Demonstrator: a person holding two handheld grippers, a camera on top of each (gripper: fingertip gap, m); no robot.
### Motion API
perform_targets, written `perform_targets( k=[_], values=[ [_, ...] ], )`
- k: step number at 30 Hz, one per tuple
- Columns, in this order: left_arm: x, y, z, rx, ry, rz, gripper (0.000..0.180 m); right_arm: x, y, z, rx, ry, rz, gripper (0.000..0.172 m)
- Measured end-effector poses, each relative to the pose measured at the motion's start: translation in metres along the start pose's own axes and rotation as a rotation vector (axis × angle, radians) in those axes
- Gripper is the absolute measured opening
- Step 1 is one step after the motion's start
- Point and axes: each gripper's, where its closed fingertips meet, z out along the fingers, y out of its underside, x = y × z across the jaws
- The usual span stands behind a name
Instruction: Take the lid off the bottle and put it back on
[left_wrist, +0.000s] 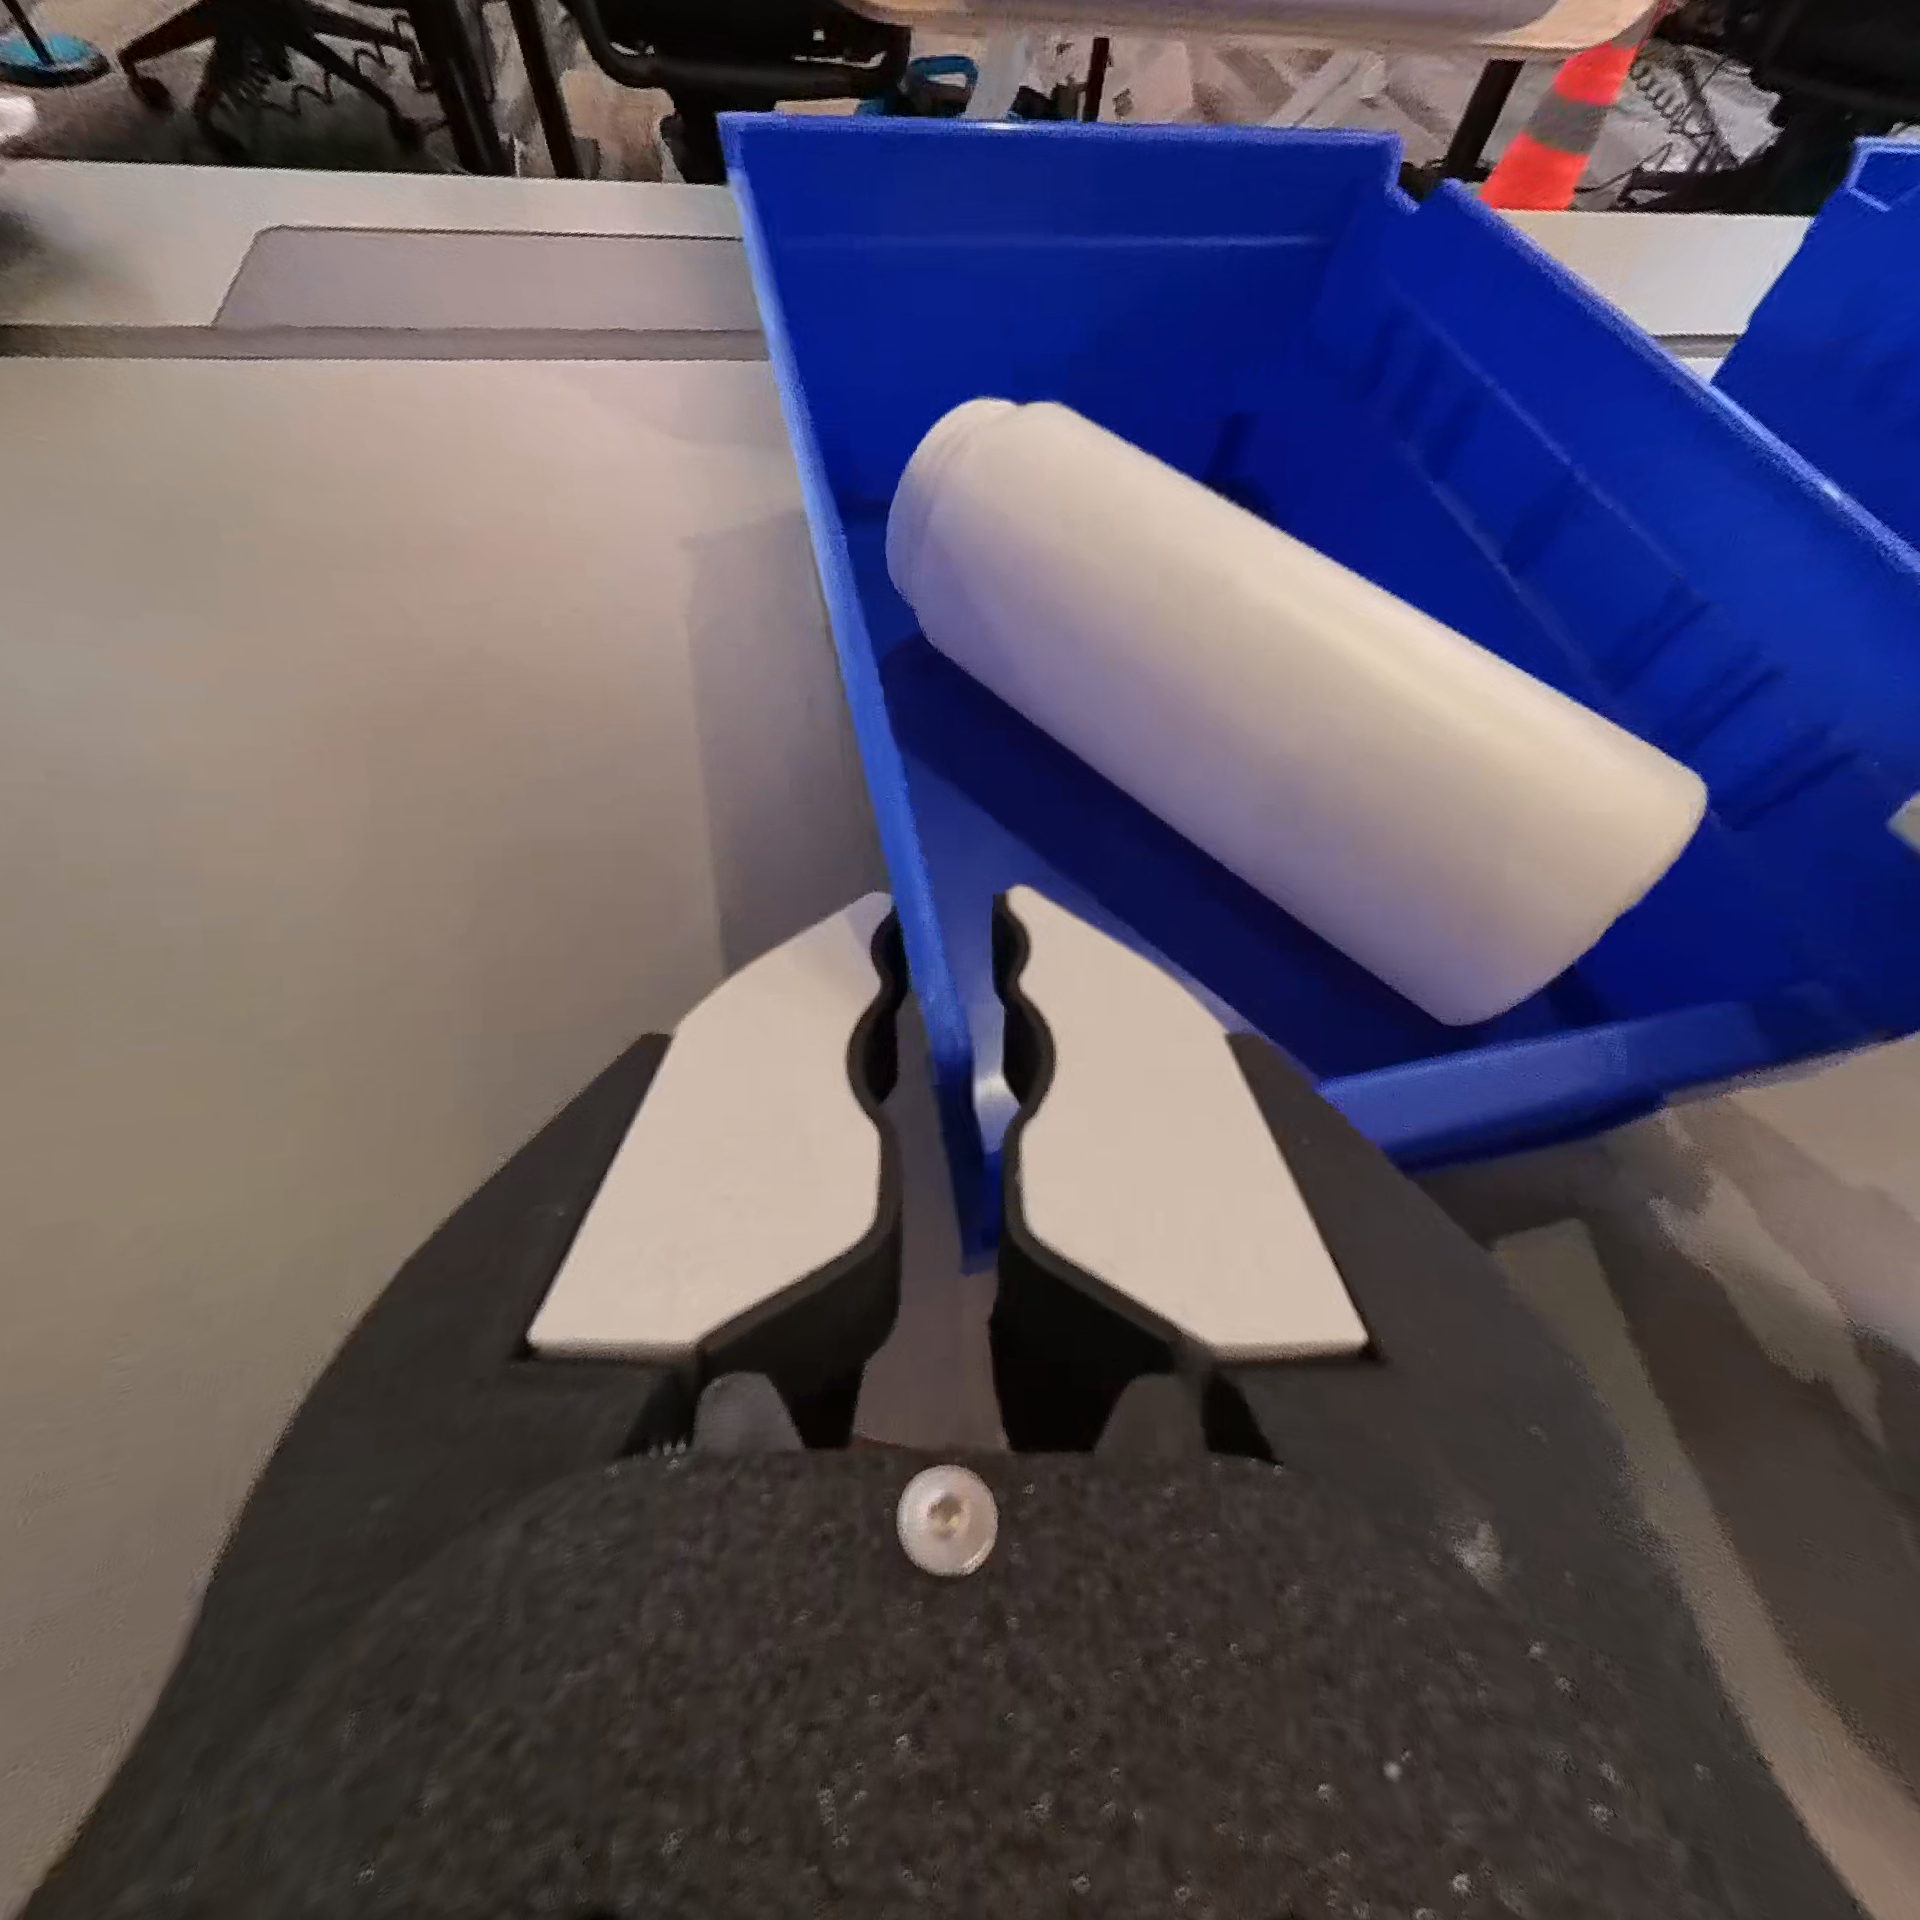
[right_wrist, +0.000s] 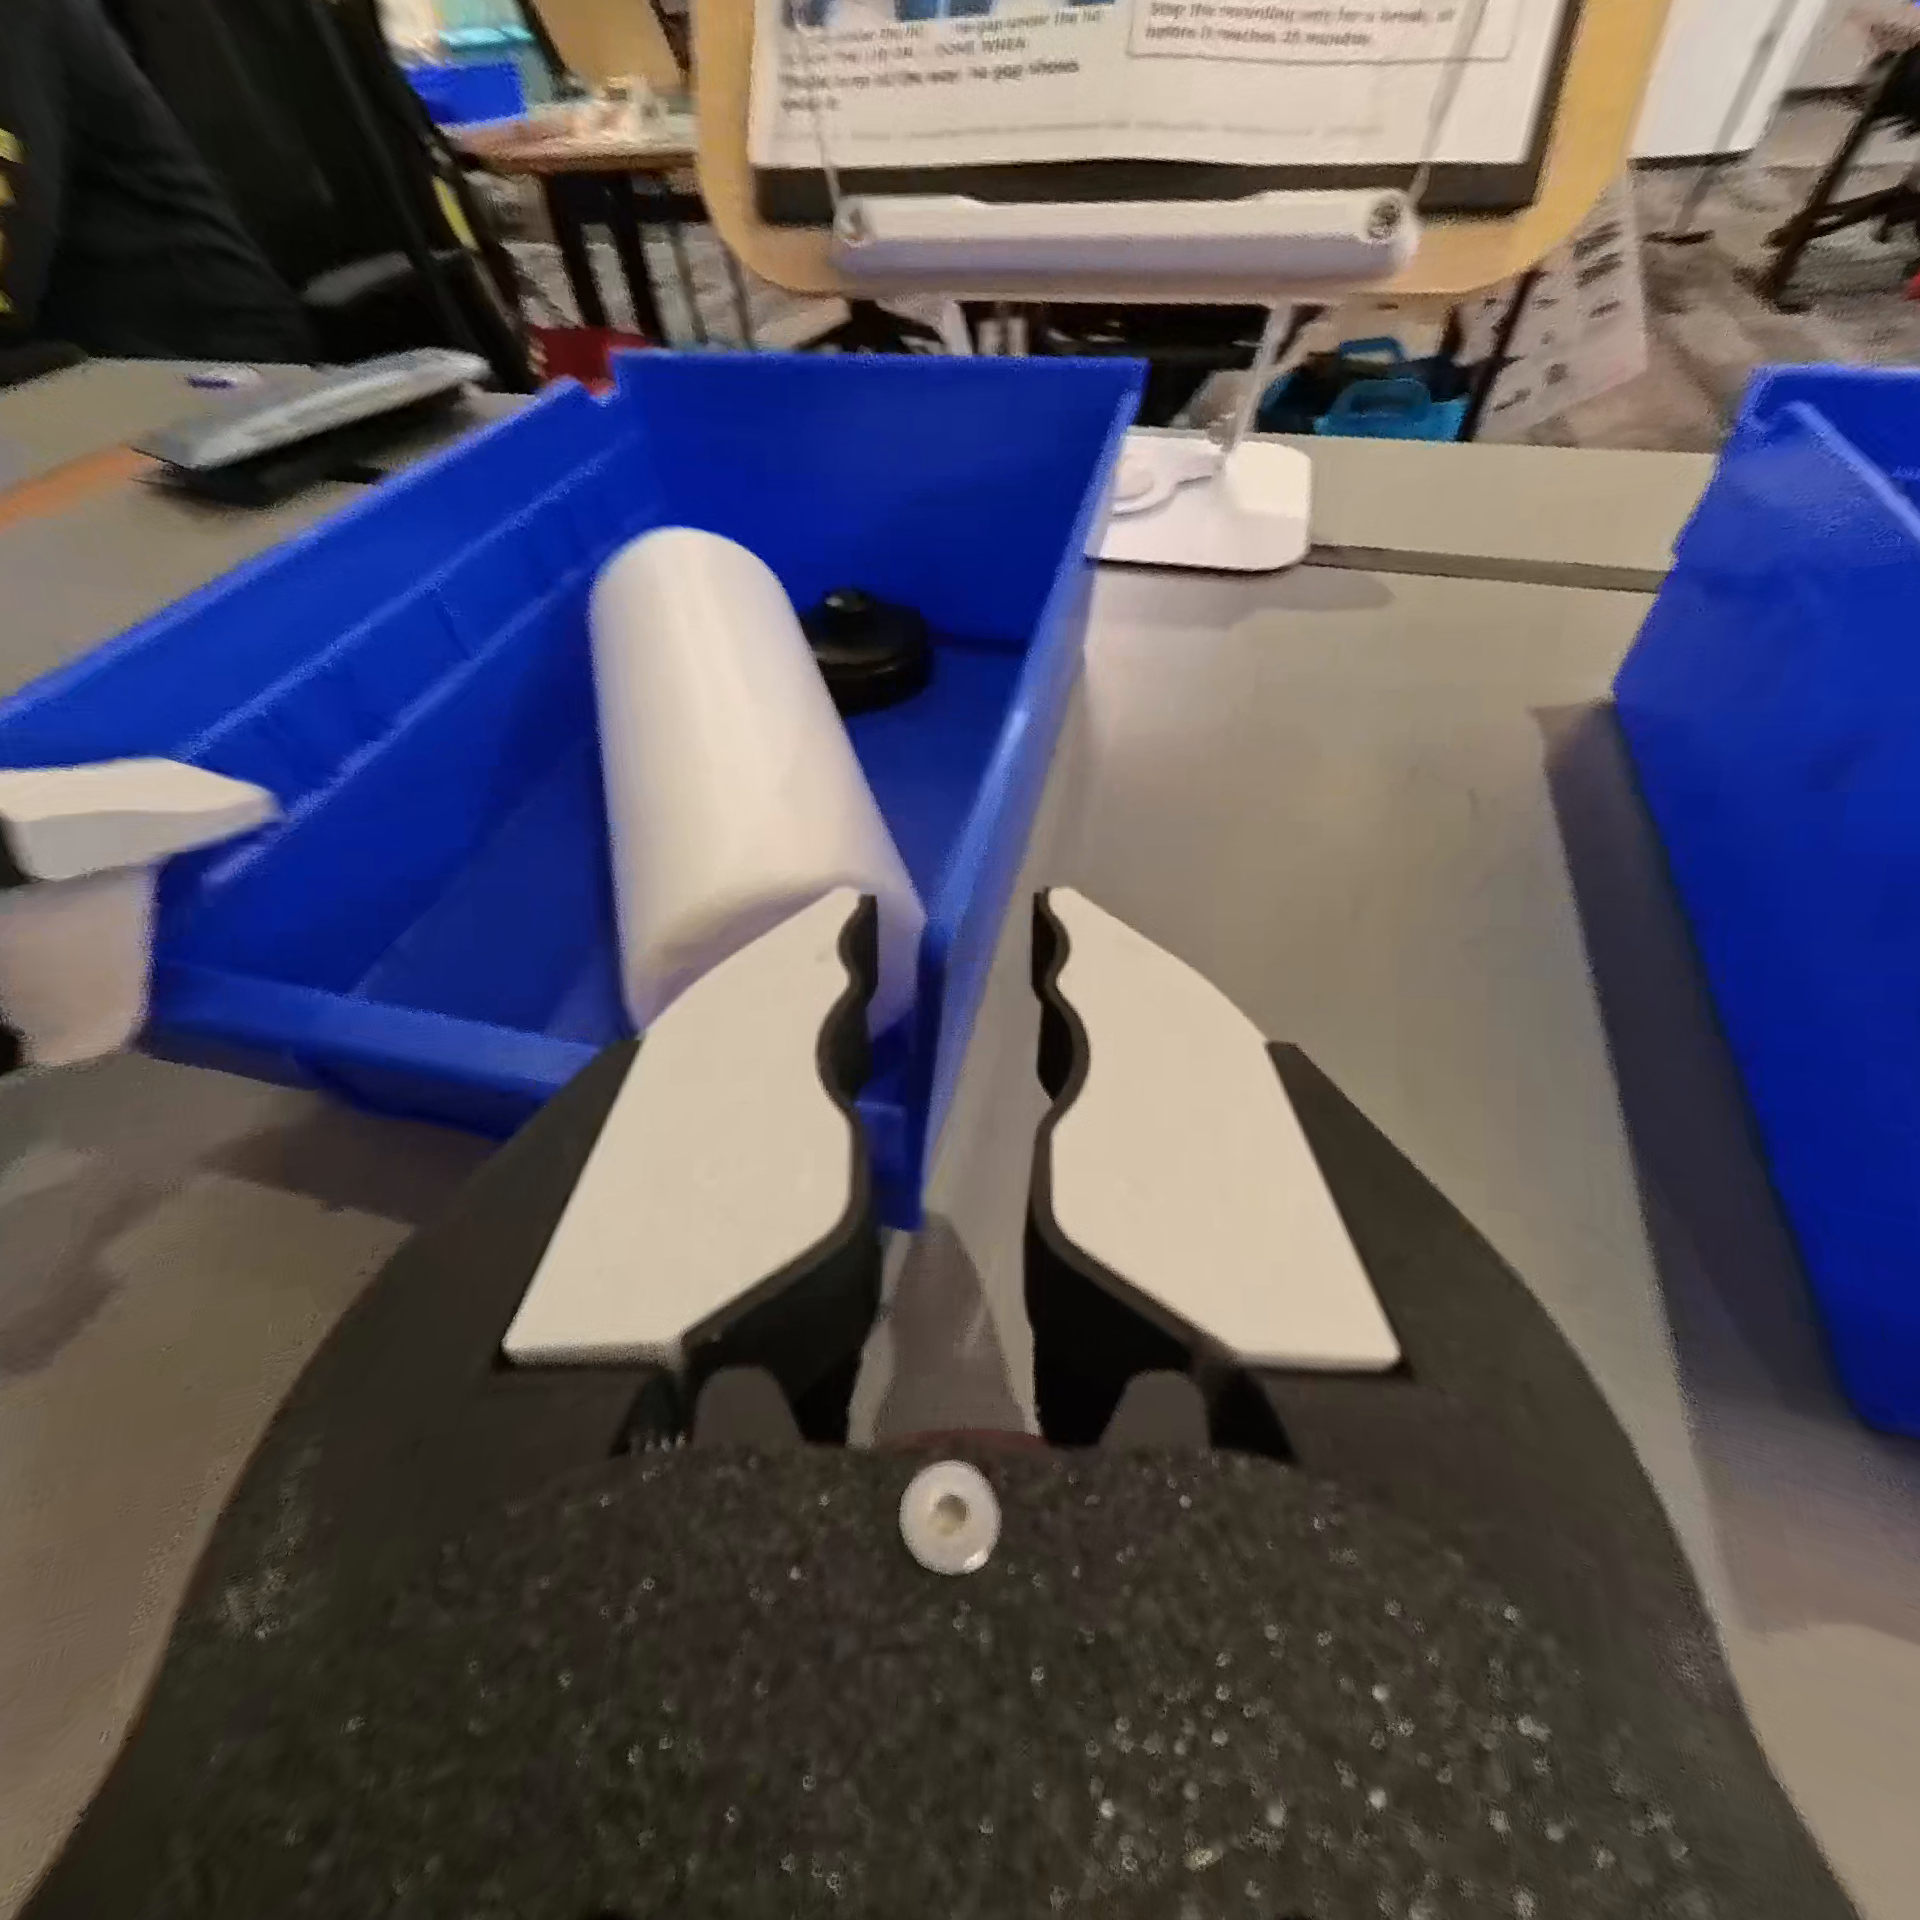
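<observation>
**Spotter:** Where's the bottle (right_wrist: 727, 769) for you?

**Operator:** Lying on its side in the blue bin (right_wrist: 436, 665) on the counter (right_wrist: 1299, 831). From my right tool (right_wrist: 951, 971) it runs from about eleven o'clock down toward my fingertips. The black lid (right_wrist: 868, 649) is already off and sits on the bin floor past the bottle's far end, around twelve.

**Spotter:** And your tools?

**Operator:** Left tool (left_wrist: 940, 971) is narrowed around the bin's side wall (left_wrist: 925, 935); I can't tell whether the pads actually bite. Right tool straddles the opposite wall (right_wrist: 987, 935), with a clear gap on the outer side, so it's holding nothing.

**Spotter:** How will the bottle handle?

**Operator:** I'd guess light, smooth white plastic, somewhat squeezable, free to roll. I'd take it across mid-body, not the rounded base. The lid looks small and stiff; I'd pinch it by its rim.
</observation>
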Motion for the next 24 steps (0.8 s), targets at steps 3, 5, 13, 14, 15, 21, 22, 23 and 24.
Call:
perform_targets(
  k=[3, 5, 13, 14, 15, 21, 22, 23, 24],
  values=[
    [-0.005, -0.001, 0.000, -0.001, -0.004, -0.056, 0.006, 0.000, 0.018, 0.008, -0.074, 0.023, 0.006, 0.019],
    [-0.006, -0.001, 0.001, -0.007, -0.023, -0.044, 0.005, -0.006, 0.023, 0.012, -0.111, -0.005, 0.033, 0.009],
    [-0.040, -0.015, -0.010, 0.023, -0.064, -0.026, 0.003, -0.032, 0.014, 0.018, -0.110, 0.098, -0.024, 0.004],
    [-0.050, -0.020, -0.013, 0.042, -0.075, -0.021, 0.003, -0.041, 0.010, 0.022, -0.099, 0.096, -0.039, 0.004],
    [-0.061, -0.025, -0.017, 0.060, -0.091, -0.012, 0.003, -0.052, 0.004, 0.026, -0.085, 0.093, -0.043, 0.004],
    [-0.150, -0.037, -0.041, 0.115, -0.185, -0.038, 0.003, -0.135, -0.017, 0.062, -0.065, 0.009, -0.071, 0.005],
    [-0.165, -0.034, -0.042, 0.109, -0.188, -0.053, 0.003, -0.149, -0.018, 0.068, -0.073, -0.006, -0.085, 0.005],
    [-0.180, -0.031, -0.042, 0.094, -0.191, -0.068, 0.003, -0.163, -0.017, 0.074, -0.085, -0.021, -0.098, 0.006],
    [-0.194, -0.026, -0.043, 0.071, -0.193, -0.085, 0.003, -0.176, -0.015, 0.079, -0.094, -0.036, -0.109, 0.006]
  ],
)
